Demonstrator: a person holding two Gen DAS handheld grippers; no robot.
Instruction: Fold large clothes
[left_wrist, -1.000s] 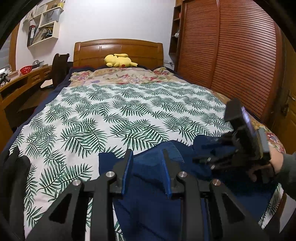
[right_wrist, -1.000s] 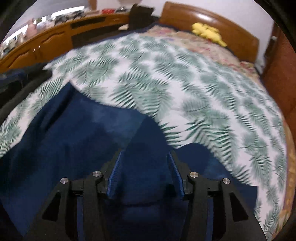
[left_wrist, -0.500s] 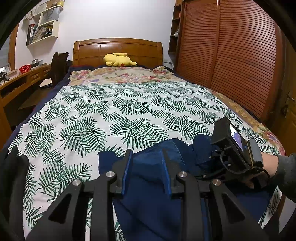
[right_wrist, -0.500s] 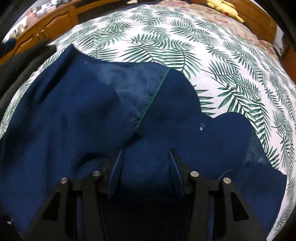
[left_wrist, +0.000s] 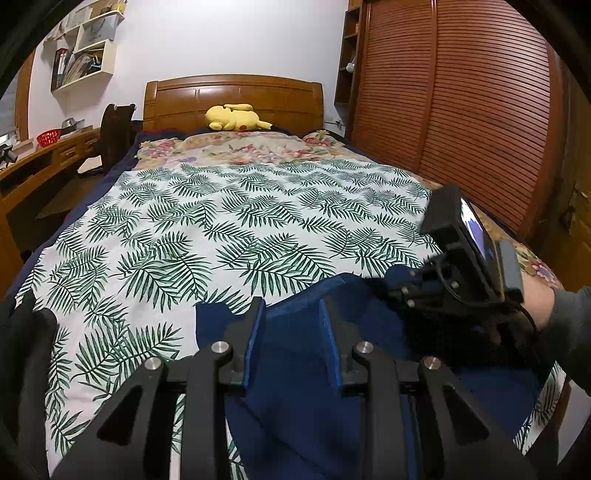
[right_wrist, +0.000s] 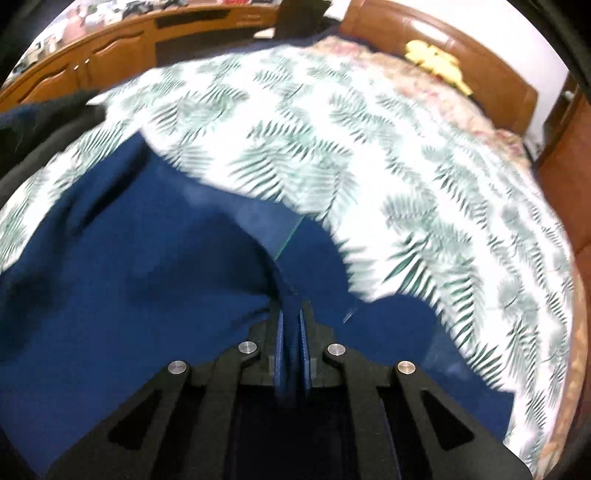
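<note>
The left gripper (left_wrist: 291, 325) is hovering with its jaws standing partly apart, blue pads (left_wrist: 252, 345) facing each other. The right gripper (right_wrist: 291, 328) is angling downward at the right, its jaws having just closed, pinching blue cloth (right_wrist: 147, 280). A hand (left_wrist: 537, 302) in a grey sleeve is gripping it.

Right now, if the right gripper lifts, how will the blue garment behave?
The blue garment probably drapes limply: it already bunches into a ridge where the right gripper, just closed, pinches it. It likely drags across the leaf-print bedspread, since most of it lies there.
</note>
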